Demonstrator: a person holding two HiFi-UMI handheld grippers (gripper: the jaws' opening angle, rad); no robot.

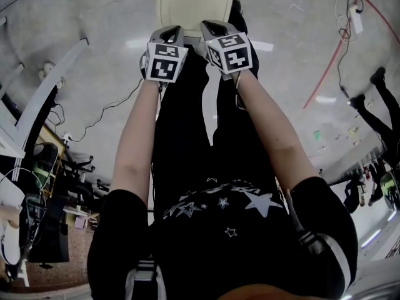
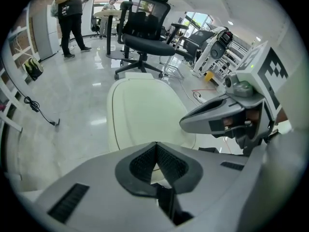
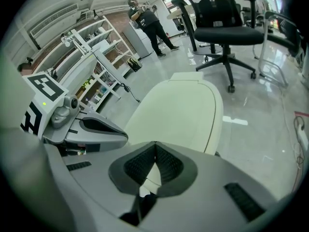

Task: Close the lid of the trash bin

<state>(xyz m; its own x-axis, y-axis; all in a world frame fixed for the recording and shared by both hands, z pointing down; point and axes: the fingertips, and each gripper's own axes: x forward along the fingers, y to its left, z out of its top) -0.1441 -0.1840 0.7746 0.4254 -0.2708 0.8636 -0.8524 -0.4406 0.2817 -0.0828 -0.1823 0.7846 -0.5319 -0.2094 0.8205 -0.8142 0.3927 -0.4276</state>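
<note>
The trash bin's cream lid (image 1: 194, 2) lies below and ahead of both grippers, its broad top face toward me; the bin body is hidden under it. The same lid fills the middle of the left gripper view (image 2: 145, 115) and the right gripper view (image 3: 183, 115). My left gripper (image 1: 170, 33) and right gripper (image 1: 209, 27) hover side by side at the lid's near edge. Each has its jaws shut with nothing between them, as seen at the left gripper (image 2: 155, 146) and the right gripper (image 3: 155, 146). I cannot tell whether either touches the lid.
A black office chair (image 2: 145, 33) stands on the glossy floor just beyond the bin. White shelving (image 3: 91, 52) lines the left side. A person (image 2: 70, 13) stands far back. A black cable (image 2: 41, 112) and a power strip (image 1: 356, 17) lie on the floor.
</note>
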